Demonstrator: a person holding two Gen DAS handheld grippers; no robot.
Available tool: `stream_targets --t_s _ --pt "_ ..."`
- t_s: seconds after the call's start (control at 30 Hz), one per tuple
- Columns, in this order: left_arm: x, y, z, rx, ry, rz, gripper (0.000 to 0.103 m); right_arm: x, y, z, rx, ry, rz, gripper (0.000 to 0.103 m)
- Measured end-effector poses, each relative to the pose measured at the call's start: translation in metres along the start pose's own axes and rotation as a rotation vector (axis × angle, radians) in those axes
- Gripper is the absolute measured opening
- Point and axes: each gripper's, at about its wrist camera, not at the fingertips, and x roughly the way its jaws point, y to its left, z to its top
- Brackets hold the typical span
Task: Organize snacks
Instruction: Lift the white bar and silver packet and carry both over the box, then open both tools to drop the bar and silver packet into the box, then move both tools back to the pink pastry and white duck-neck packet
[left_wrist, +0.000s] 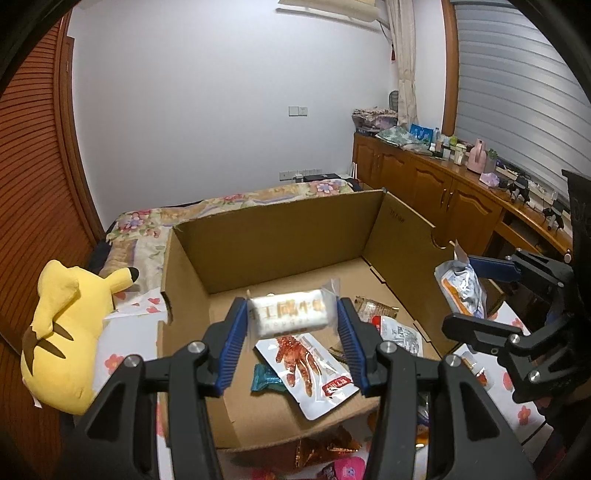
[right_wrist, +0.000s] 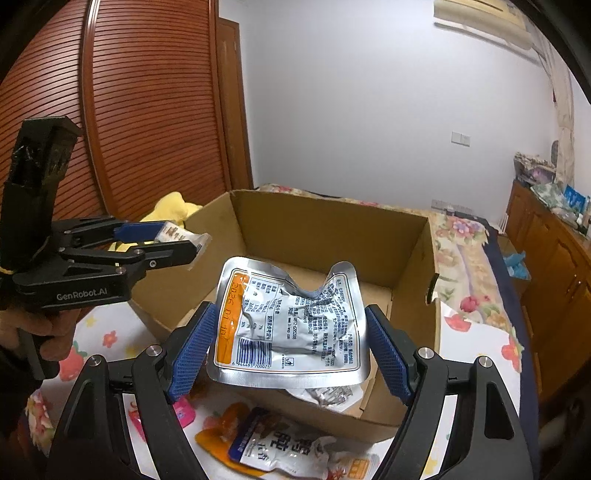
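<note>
Left gripper (left_wrist: 291, 332): narrow, its blue pads pressed on both ends of a small white wrapped snack (left_wrist: 290, 314), held above the cardboard box (left_wrist: 280, 240).
Right gripper (right_wrist: 291, 354): set wide, its pads against the side edges of a crumpled silver pouch (right_wrist: 291, 325), printed back and barcode facing up, held over the near edge of the box.
Box contents, counted: one white pouch with a red chicken-foot picture (left_wrist: 306, 369), one teal wrapper (left_wrist: 266, 380), one brown wrapper (left_wrist: 373, 308), one white-and-red packet (left_wrist: 400, 334); four seen, some overlapping.
Outside the box: one orange-and-white pouch (right_wrist: 280, 443) and one pink packet (right_wrist: 183, 410) on the flowered cloth (right_wrist: 476, 339); others near the front were too blurred to count.
Beside the box: one yellow plush toy (left_wrist: 66, 332).
</note>
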Motion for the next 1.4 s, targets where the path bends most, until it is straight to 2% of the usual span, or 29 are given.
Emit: stream_targets --t_s 0.6,0.9,1.03,1.3,1.4 --pt "0.015 -0.004 -0.003 0.022 0.022 -0.013 0.049 0.025 -0.004 0.006 0.025 0.047 -0.029 0.085" --pt "0.015 -0.002 -0.005 0.011 0.023 -0.024 0.054 0.025 -0.002 0.004 0.025 0.04 -0.042 0.087" --pt "0.005 -0.002 -0.007 -0.002 0.012 -0.034 0.062 0.016 0.0 0.002 0.027 0.035 -0.037 0.087" --pt "-0.031 -0.009 -0.017 0.006 -0.021 -0.024 0.065 -0.021 0.005 -0.008 0.024 0.017 -0.049 0.087" --pt "-0.048 -0.01 -0.028 0.001 -0.038 -0.027 0.072 -0.033 0.007 -0.014 0.023 0.015 -0.052 0.087"
